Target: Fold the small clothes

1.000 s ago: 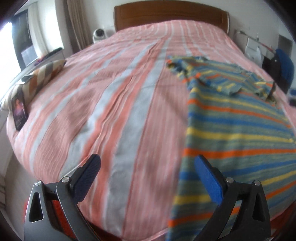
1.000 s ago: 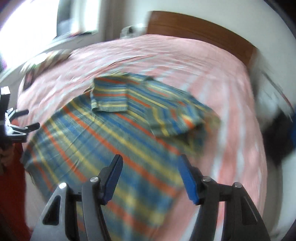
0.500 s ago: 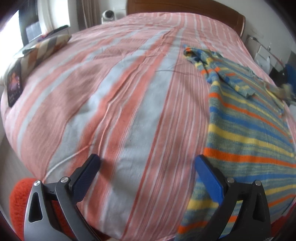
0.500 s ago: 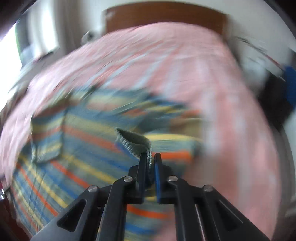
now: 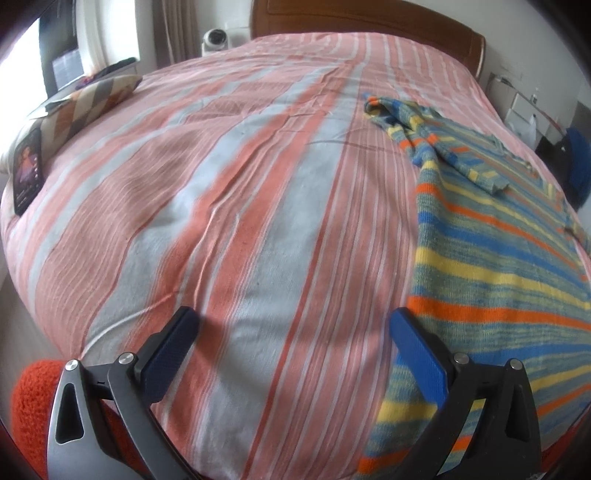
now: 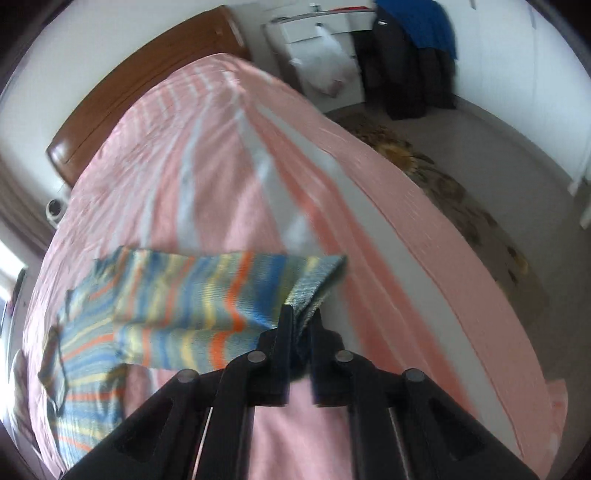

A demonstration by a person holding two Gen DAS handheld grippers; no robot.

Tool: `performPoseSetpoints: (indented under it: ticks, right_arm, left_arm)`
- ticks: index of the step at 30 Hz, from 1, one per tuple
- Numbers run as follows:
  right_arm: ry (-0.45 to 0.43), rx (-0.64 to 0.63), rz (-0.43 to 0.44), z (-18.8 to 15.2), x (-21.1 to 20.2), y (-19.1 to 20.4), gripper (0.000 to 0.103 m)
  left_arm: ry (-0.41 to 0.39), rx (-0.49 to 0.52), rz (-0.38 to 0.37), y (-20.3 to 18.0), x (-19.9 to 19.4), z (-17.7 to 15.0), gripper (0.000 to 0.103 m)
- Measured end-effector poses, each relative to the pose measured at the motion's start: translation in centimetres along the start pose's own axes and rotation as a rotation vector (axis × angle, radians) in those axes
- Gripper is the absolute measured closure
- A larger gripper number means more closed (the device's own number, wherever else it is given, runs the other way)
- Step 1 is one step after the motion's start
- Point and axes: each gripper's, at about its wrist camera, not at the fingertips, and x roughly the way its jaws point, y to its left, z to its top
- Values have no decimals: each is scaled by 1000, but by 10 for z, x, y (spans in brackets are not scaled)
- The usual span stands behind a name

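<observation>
Motion-blurred in the right wrist view: striped sweater (image 6: 192,295) left of the right gripper (image 6: 301,321), cuff partly hidden between its jaws. Cut off at the lower right edge beside the left gripper (image 5: 295,332): sweater hem.

Striped pink bedspread (image 5: 236,206), wooden headboard (image 5: 369,22), bright window (image 5: 22,55) left, white walls.

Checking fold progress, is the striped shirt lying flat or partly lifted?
Partly lifted. The right gripper is shut on the striped shirt, its pinched sleeve off the bed; the body lies spread.
</observation>
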Motion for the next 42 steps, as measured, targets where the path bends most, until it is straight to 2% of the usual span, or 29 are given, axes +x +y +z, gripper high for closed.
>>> performPoseSetpoints:
  ticks: [1, 4, 8, 10, 11, 12, 16, 18, 20, 22, 24, 27, 29, 30, 34, 36, 41, 42]
  right_arm:
    - [3, 18, -23, -2, 3, -7, 100]
    - [19, 52, -15, -10, 9, -19, 101]
    - [3, 74, 64, -11, 3, -29, 97]
    - [13, 123, 142, -12, -2, -37, 78]
    - [23, 166, 191, -14, -4, -40, 59]
    - [27, 206, 226, -17, -6, -44, 51]
    - [65, 364, 318, -35, -20, -48, 52]
    - [95, 403, 368, -48, -24, -41, 52]
    - [121, 421, 382, -56, -19, -32, 52]
    - [117, 441, 349, -58, -9, -30, 53]
    - [70, 493, 319, -61, 1, -36, 70]
    - [-10, 557, 322, -66, 11, -46, 91]
    - [-6, 551, 335, -71, 14, -47, 100]
    - [-14, 537, 326, -72, 11, -47, 100]
    - [-45, 447, 179, -73, -9, -47, 101]
    - [-22, 438, 166, -71, -4, -50, 101]
    - [-36, 361, 126, -69, -8, -45, 100]
    - [-41, 343, 127, -70, -11, -44, 94]
  left_arm:
    - [-1, 0, 1, 0, 0, 0, 0]
    - [-5, 7, 6, 0, 1, -1, 0]
    - [-5, 6, 6, 1, 1, -1, 0]
    - [-6, 6, 8, 1, 1, -1, 0]
    - [-6, 6, 8, 1, 1, -1, 0]
    - [-5, 6, 7, 1, 1, -1, 0]
    - [-6, 6, 8, 1, 1, -1, 0]
    - [-7, 5, 11, 1, 0, -1, 0]
    - [-9, 1, 14, 1, 0, -1, 0]
    - [-10, 2, 14, 1, 0, -1, 0]
    - [-8, 2, 12, 1, -1, -1, 0]
    - [-5, 6, 4, 1, -1, -1, 0]
    - [-4, 7, 4, 0, 0, -1, 0]
    - [-5, 7, 5, 0, 0, -1, 0]
    - [-6, 8, 9, 0, 0, -1, 0]
    - [-6, 8, 7, 0, 0, -1, 0]
    - [14, 23, 10, 0, -4, 1, 1]
    - [24, 28, 15, 0, -8, 3, 1]
